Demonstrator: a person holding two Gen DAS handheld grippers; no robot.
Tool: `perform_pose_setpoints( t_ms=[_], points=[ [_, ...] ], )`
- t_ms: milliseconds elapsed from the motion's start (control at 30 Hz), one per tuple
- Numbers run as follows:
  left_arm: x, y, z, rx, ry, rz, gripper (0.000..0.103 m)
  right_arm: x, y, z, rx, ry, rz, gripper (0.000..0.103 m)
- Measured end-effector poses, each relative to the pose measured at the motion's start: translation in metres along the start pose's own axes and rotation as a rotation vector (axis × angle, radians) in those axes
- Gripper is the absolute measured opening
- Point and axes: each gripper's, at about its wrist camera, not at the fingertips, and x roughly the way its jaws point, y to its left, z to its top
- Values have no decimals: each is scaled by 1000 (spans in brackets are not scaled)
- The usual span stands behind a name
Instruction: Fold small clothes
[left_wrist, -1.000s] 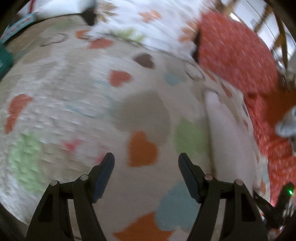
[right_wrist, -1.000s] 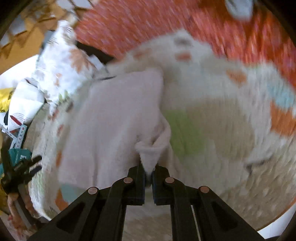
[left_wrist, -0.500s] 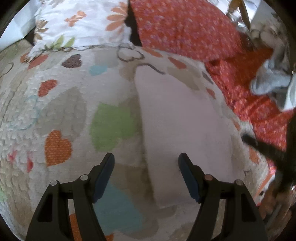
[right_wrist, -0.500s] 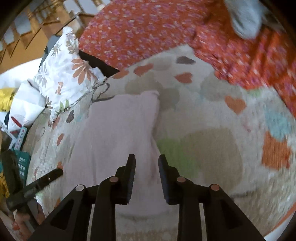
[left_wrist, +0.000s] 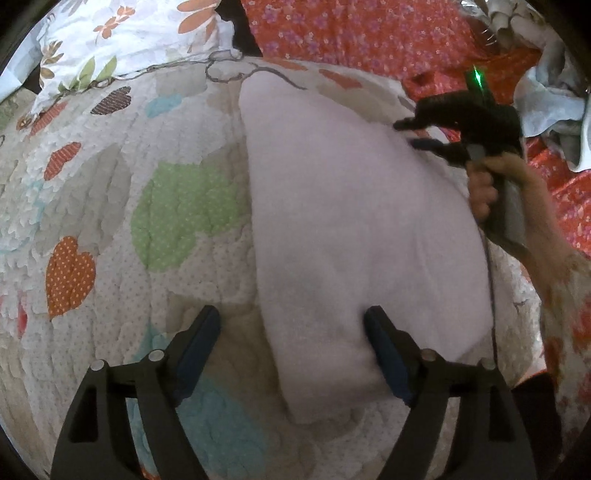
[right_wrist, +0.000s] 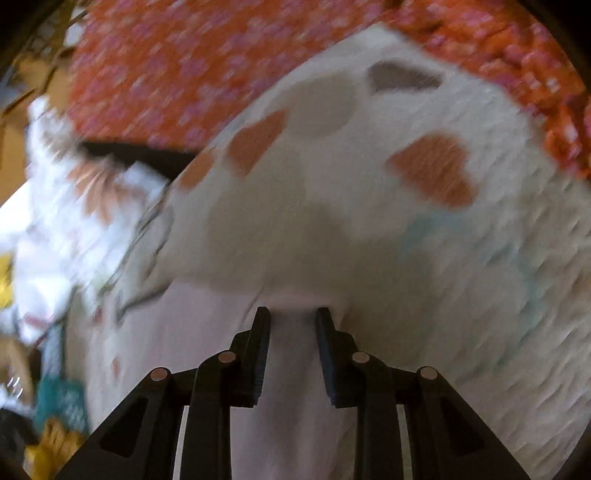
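Two grippers: both over the cloth (left_wrist: 354, 229) on the quilt (left_wrist: 110, 221).
Cloth: pale pink, folded long, lying flat on the heart-patterned quilt; near corner sits between the left fingers.
Left gripper (left_wrist: 291, 339): jaws wide apart, right finger (left_wrist: 384, 350) touching the cloth's near end, nothing held.
Right gripper (right_wrist: 291, 321): jaws parted, at the cloth's far edge, pink fabric between them; contact hard to tell, view blurred.
Background: floral pillow (left_wrist: 129, 40), red spread (left_wrist: 362, 33).

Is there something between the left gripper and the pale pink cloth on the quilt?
Nothing visible. The left gripper is open right at the near corner of the pale pink cloth, which lies flat on the heart-patterned quilt.
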Motion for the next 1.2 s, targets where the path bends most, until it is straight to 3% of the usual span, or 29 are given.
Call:
perform_pose_setpoints(
  t_ms=[67,167,267,400,533,633,700,767,800,833,867,900,967,1067,1133,1167,1200],
  points=[
    [0,2,2,-5,16,-13,81,-9,0,5,-17,-67,-65,63],
    [-7,6,7,-27,31,-57,81,-20,-1,5,-11,-41,-5,63],
    [-29,21,17,-114,-34,-153,81,-32,-4,-4,-13,-6,62,63],
    [-38,48,35,-199,-106,-114,83,-42,-16,-39,15,107,191,67],
    [-8,55,50,-234,-52,-157,86,-35,-33,-74,99,205,273,68],
    [19,42,57,-226,-8,-244,87,-32,-38,-92,117,192,298,68],
    [26,30,59,-193,-14,-257,92,-32,-33,-97,124,171,341,70],
    [30,13,57,-175,-14,-265,90,-28,-26,-97,125,166,362,71],
    [34,5,58,-175,10,-272,81,-28,-21,-96,111,161,358,66],
    [32,2,61,-177,2,-238,71,-22,-12,-95,97,190,397,53],
    [28,-1,64,-171,-1,-241,42,-17,-6,-95,107,218,404,34],
    [24,-1,67,-177,-3,-254,33,-17,-3,-95,104,215,402,31],
    [10,2,73,-201,-34,-277,31,-28,12,-90,77,184,420,28],
    [-18,3,84,-178,-107,-286,31,-52,27,-76,61,126,524,27],
    [-23,9,88,-196,-113,-228,40,-62,35,-69,20,80,523,27],
    [-20,13,88,-208,-104,-201,52,-61,37,-67,6,68,480,33],
    [-11,18,85,-218,-73,-142,56,-56,37,-66,1,69,427,37]
  ],
)
